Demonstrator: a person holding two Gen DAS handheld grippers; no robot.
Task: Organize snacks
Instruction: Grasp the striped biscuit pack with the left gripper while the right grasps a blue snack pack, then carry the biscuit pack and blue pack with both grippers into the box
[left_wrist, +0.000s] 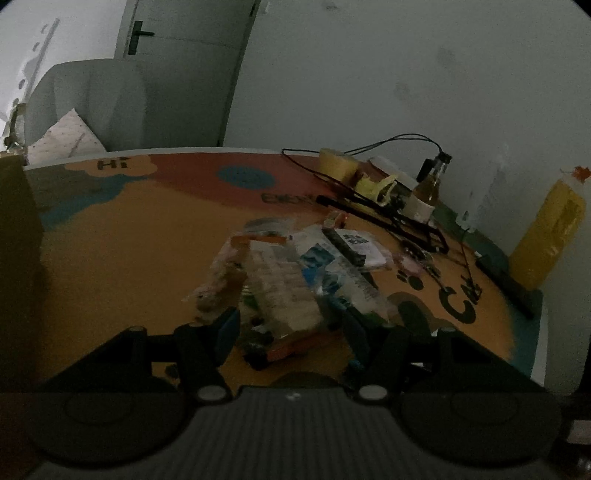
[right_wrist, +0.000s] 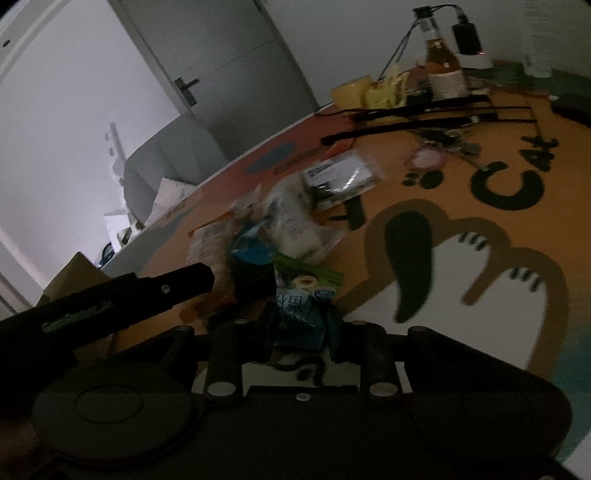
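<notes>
A heap of snack packets (left_wrist: 295, 258) lies in the middle of the orange cartoon mat (left_wrist: 129, 258). My left gripper (left_wrist: 290, 332) has its blue-padded fingers against both sides of a clear packet of pale wafers (left_wrist: 284, 295) with an orange edge, at the near end of the heap. In the right wrist view my right gripper (right_wrist: 301, 325) is shut on a small blue-green packet (right_wrist: 304, 299) at the near edge of the same heap (right_wrist: 295, 221). One black finger (right_wrist: 173, 288) of the left gripper reaches in from the left beside it.
At the back right stand a yellow tape roll (left_wrist: 338, 162), a brown glass bottle (left_wrist: 432, 181), black straps and cables (left_wrist: 388, 218) and a yellow plastic bottle (left_wrist: 546, 236). A cardboard box (left_wrist: 14, 258) rises at the left. A grey armchair (left_wrist: 85, 103) sits behind the table.
</notes>
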